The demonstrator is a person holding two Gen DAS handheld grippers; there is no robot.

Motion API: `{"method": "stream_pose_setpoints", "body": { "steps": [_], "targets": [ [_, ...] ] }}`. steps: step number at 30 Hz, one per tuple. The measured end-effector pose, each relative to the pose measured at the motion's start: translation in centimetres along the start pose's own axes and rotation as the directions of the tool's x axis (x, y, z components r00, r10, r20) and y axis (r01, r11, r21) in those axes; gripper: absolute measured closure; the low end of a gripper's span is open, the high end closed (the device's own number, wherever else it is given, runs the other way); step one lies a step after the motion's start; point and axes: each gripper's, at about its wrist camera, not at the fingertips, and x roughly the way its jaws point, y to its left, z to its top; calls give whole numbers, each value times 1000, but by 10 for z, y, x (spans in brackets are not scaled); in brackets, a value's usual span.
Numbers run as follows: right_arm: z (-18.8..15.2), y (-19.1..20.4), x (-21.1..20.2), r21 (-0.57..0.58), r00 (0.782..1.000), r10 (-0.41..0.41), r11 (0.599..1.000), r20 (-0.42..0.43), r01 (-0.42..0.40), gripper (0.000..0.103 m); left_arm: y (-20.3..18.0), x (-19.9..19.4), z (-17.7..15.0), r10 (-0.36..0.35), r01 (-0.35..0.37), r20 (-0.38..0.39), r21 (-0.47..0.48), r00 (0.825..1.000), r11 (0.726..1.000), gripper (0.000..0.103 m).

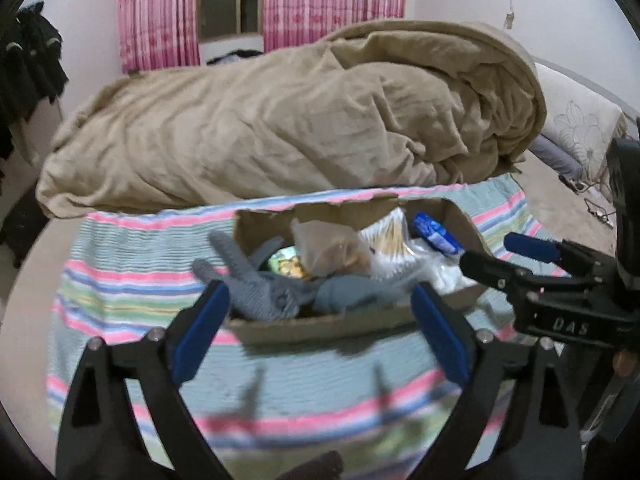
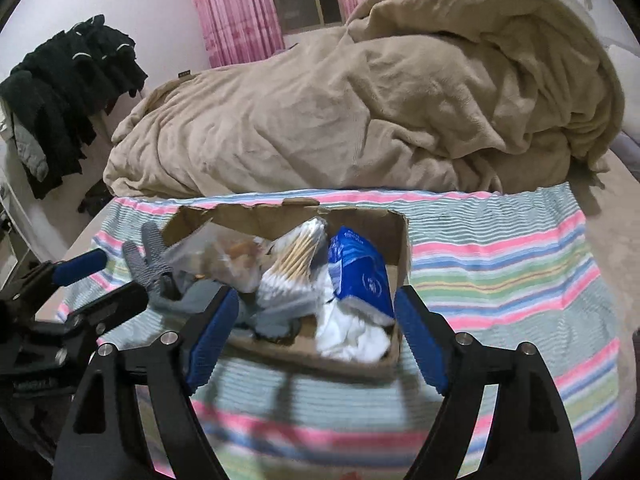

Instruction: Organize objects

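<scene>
A torn cardboard box (image 1: 320,326) (image 2: 398,236) sits on a striped cloth (image 1: 132,264) (image 2: 500,264) on the bed. It holds grey knit gloves (image 1: 248,280) (image 2: 150,256), a clear bag with brown contents (image 1: 328,248) (image 2: 224,256), a pack of cotton swabs (image 1: 388,236) (image 2: 296,264), a blue packet (image 1: 434,232) (image 2: 356,272) and white cloth (image 2: 352,332). My left gripper (image 1: 320,328) is open and empty, just short of the box's near wall. My right gripper (image 2: 316,332) is open and empty at the box's near right corner. Each gripper shows in the other's view, the right one (image 1: 508,256) and the left one (image 2: 96,280).
A bunched tan blanket (image 1: 280,128) (image 2: 360,112) lies behind the cloth. Pink curtains (image 1: 332,0) (image 2: 236,12) hang at the back wall. Dark clothes (image 1: 28,72) (image 2: 68,92) hang at the left. A flowered pillow (image 1: 580,128) lies at the right.
</scene>
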Motion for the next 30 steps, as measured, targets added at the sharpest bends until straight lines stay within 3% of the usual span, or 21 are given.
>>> {"method": "stream_pose_setpoints", "body": {
  "steps": [14,30],
  "targets": [
    [-31,34,-93,-51,998,-7,999,60,10,20,-5,-107,-43,38,-34,51,-72,998,997,7],
    [-83,70,-181,-61,995,5,998,96,1,20,-6,-190,-101,45,-32,85,-149,995,988,1]
  ]
}}
